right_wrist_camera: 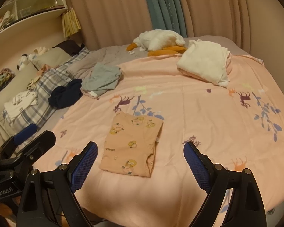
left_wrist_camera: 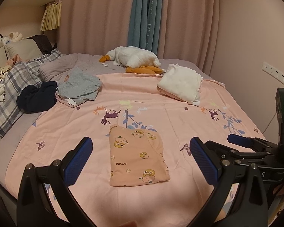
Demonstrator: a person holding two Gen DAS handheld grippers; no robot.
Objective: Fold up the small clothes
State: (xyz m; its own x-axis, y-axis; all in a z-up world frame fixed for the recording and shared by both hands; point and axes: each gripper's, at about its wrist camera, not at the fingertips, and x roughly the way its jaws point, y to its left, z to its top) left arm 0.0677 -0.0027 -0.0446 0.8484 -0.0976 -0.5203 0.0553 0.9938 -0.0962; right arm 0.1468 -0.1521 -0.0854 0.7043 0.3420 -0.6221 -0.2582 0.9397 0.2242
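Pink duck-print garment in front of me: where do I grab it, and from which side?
Judging by its pose, take the garment by its near corners, coming from the near edge. It lies flat in a folded rectangle on the bedspread, its near edge square to both open grippers, left and right.

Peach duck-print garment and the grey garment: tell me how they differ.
The peach duck-print garment is folded into a flat rectangle; the grey garment lies crumpled. The peach one sits alone near the front, the grey one farther back beside a navy garment. Both rest on the pink bedspread.

Folded garment (left_wrist_camera: 137, 156) lies on the bedspread (left_wrist_camera: 179, 117), clothes pile (left_wrist_camera: 77, 88) behind-left.
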